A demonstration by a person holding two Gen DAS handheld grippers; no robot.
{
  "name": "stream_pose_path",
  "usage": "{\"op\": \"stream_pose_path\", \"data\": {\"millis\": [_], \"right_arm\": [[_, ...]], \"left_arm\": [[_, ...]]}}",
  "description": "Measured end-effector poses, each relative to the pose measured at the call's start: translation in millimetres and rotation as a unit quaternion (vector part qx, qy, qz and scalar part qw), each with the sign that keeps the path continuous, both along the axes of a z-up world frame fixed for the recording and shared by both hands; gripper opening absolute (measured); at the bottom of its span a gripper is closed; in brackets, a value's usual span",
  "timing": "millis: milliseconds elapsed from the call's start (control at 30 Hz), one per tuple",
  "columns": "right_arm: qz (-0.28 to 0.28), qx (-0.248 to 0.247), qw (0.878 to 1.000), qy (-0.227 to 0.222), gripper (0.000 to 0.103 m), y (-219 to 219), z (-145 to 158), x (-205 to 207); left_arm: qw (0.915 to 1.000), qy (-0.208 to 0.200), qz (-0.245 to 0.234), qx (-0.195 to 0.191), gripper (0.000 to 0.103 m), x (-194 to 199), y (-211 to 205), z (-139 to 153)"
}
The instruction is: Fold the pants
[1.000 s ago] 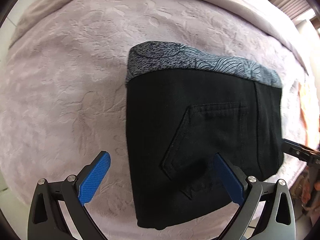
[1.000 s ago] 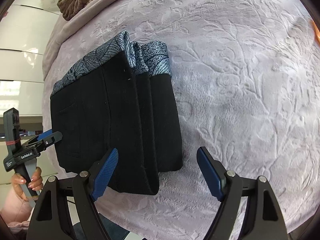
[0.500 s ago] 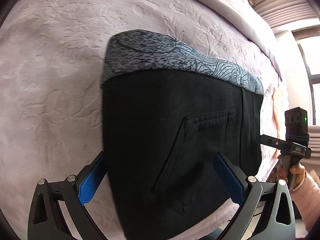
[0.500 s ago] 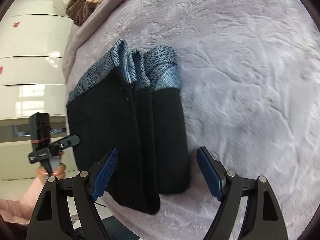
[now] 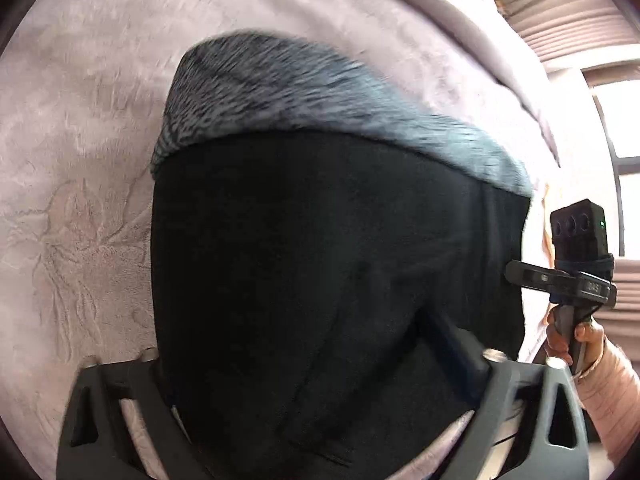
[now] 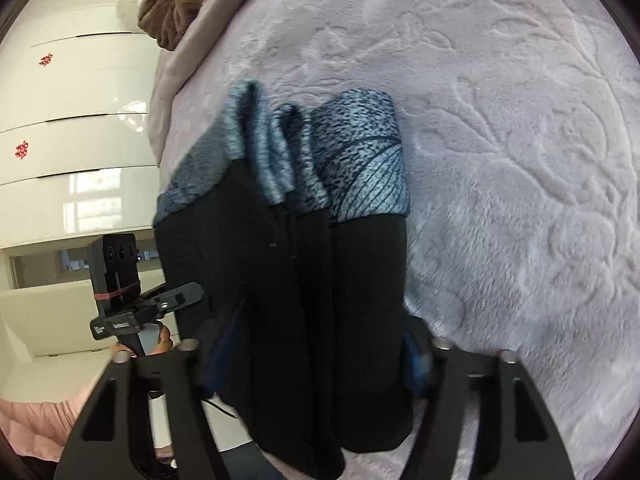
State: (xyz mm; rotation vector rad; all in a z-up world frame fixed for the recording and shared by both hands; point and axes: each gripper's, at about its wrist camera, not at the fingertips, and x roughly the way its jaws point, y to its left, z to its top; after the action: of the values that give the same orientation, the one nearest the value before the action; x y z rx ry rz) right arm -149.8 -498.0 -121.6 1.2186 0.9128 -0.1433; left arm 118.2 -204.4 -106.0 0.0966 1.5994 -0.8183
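Note:
The folded black pants (image 5: 320, 220) with a grey patterned waistband (image 5: 320, 92) lie on a lilac embossed bed cover (image 5: 80, 160). My left gripper (image 5: 304, 340) straddles their near end, jaws closing. One finger (image 5: 452, 344) lies over the black cloth; the other is hidden by the stack's left edge. In the right wrist view the pants (image 6: 280, 280) show as a layered stack, waistband (image 6: 360, 152) away from me. My right gripper (image 6: 320, 344) is closing around it, blue pads (image 6: 416, 360) at its sides, with no squeeze visible. Each view shows the other gripper (image 5: 520, 272) (image 6: 180, 296) at the stack's far side.
A hand (image 5: 576, 332) in a pink sleeve holds the gripper beyond the bed's edge. Brown and peach clothes (image 6: 176, 12) are piled at the bed's far corner. White drawers (image 6: 72, 100) stand behind the bed. The cover (image 6: 520, 160) stretches bare to the right of the stack.
Both grippers have dropped and tilted down onto the stack. The pants now fill both views and cover part of the pads. The right pads stand against the stack's sides.

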Motion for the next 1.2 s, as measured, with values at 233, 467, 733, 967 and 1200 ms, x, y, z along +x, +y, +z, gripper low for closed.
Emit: {"op": "stream_pose_path", "data": {"millis": [233, 467, 733, 967, 1200], "right_arm": [[-0.014, 0.028, 0.999, -0.041, 0.043, 8.6, 29.9, -16.4], [-0.014, 0.058, 0.997, -0.056, 0.042, 44.1, 45.6, -36.8], [-0.035, 0.047, 0.998, -0.01, 0.05, 70.8, 11.7, -36.0], [-0.03, -0.016, 0.998, 0.051, 0.063, 79.0, 27.9, -22.4], [-0.021, -0.102, 0.988, 0.114, 0.08, 89.1, 67.6, -18.4]], "left_arm": [[0.9991, -0.036, -0.017, -0.014, 0.065, -20.5, 6.9, 46.3], [0.9987, -0.04, -0.031, -0.007, 0.065, -44.0, 37.0, 76.5], [0.9955, -0.062, -0.017, 0.07, 0.098, -47.0, 46.0, 23.3], [0.9865, -0.112, -0.034, 0.114, 0.102, -55.3, 26.7, 35.1], [0.9768, -0.15, -0.009, 0.152, 0.102, -72.0, 1.7, 63.3]]}}
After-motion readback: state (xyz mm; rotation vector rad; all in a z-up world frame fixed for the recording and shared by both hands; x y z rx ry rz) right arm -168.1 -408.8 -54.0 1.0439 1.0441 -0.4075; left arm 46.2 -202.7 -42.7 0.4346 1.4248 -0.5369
